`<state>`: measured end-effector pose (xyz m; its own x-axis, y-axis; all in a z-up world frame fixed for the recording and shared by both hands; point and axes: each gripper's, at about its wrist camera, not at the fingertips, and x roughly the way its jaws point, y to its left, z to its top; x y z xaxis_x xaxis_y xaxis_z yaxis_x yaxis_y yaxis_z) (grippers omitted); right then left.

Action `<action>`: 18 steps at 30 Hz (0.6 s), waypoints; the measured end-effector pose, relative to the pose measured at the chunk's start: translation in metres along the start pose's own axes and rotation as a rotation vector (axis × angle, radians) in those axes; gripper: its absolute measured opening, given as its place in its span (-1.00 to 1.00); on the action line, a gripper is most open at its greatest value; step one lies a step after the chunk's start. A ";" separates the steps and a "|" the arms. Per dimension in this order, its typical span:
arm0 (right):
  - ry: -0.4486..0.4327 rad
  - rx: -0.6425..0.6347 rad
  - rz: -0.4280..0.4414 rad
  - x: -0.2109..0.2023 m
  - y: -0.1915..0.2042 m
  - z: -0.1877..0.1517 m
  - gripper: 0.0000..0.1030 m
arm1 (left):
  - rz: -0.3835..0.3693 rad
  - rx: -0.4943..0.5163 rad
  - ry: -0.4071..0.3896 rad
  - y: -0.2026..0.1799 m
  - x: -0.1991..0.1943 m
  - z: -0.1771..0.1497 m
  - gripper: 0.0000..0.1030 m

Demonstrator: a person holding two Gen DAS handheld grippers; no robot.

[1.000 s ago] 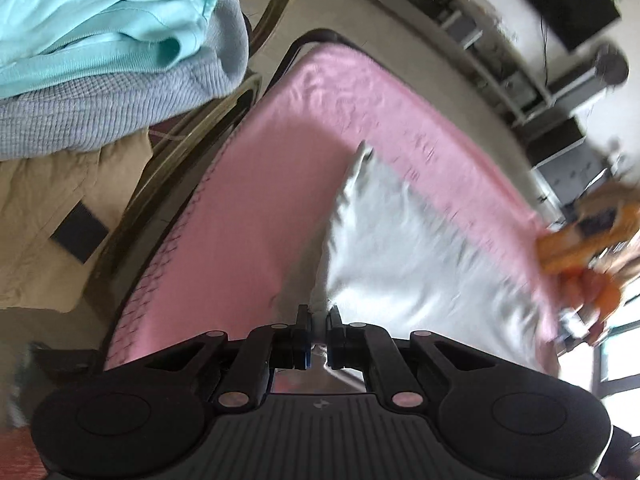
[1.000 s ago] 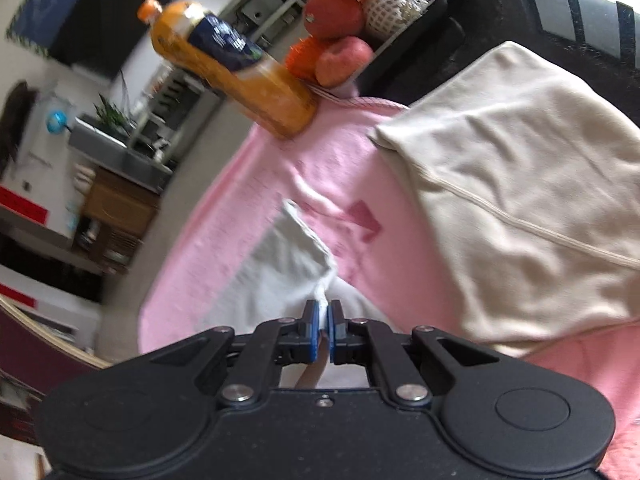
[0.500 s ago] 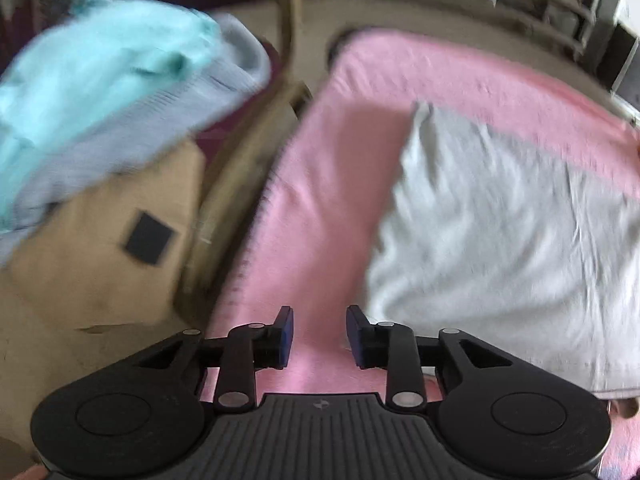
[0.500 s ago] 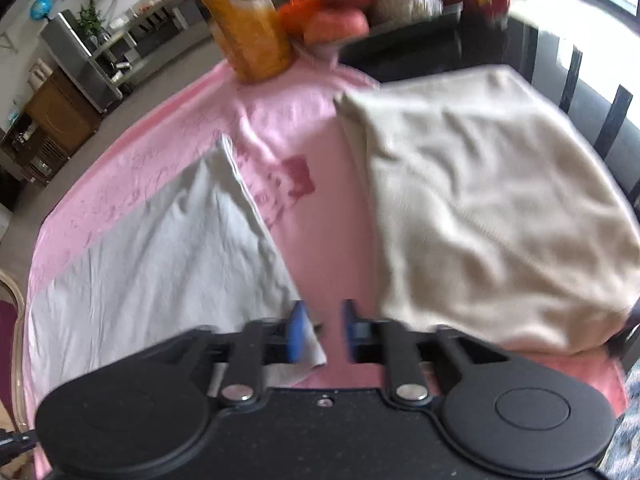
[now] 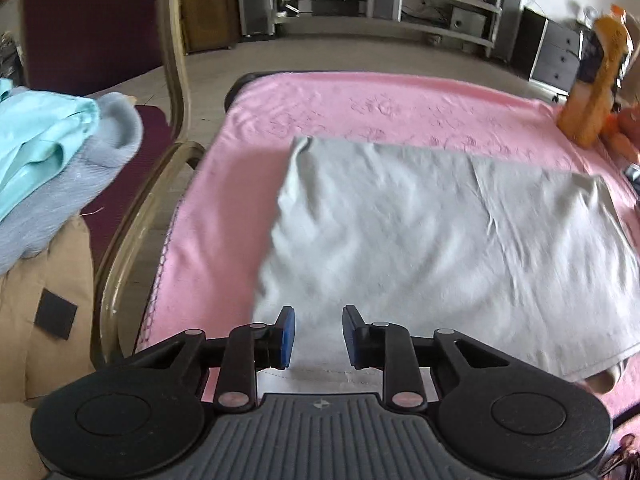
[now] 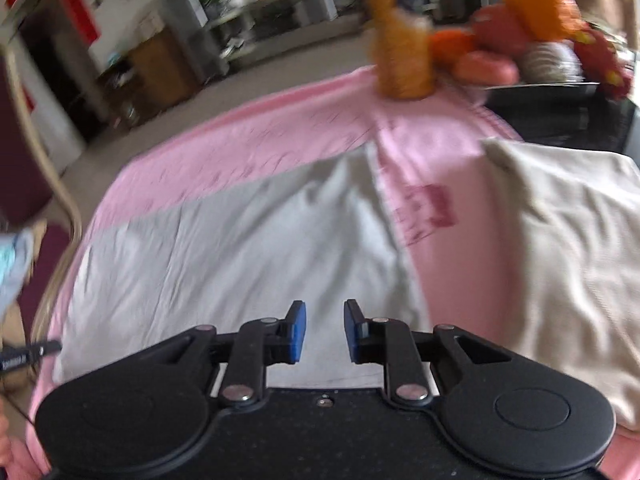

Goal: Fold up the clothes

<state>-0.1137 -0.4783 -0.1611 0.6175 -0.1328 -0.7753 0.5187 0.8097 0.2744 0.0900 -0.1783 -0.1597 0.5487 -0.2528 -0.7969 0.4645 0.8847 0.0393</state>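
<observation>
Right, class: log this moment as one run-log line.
left claw: open, empty | right claw: open, empty | folded light grey cloth garment: flat on pink tablecloth

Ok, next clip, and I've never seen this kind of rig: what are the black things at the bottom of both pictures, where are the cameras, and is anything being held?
No robot here: a person carries a two-finger gripper in each hand, each with a camera looking forward along its fingers. One picture comes from the left gripper, the other from the right gripper. Both stand open with blue pads apart, holding nothing. Below them a grey cloth lies spread flat on a pink blanket. To the right lies a folded beige garment; behind it stand an orange bottle and a tray of fruit. More clothes are piled on a chair to the left.
</observation>
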 end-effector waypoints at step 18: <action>0.081 0.100 -0.168 -0.017 -0.040 -0.025 -0.57 | 0.125 -0.133 -0.044 0.040 -0.031 -0.015 -0.38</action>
<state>-0.1596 -0.4943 -0.1736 0.4699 -0.2120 -0.8569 0.6691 0.7187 0.1891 0.0811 -0.1295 -0.1421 0.6275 -0.1520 -0.7637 0.2962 0.9536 0.0535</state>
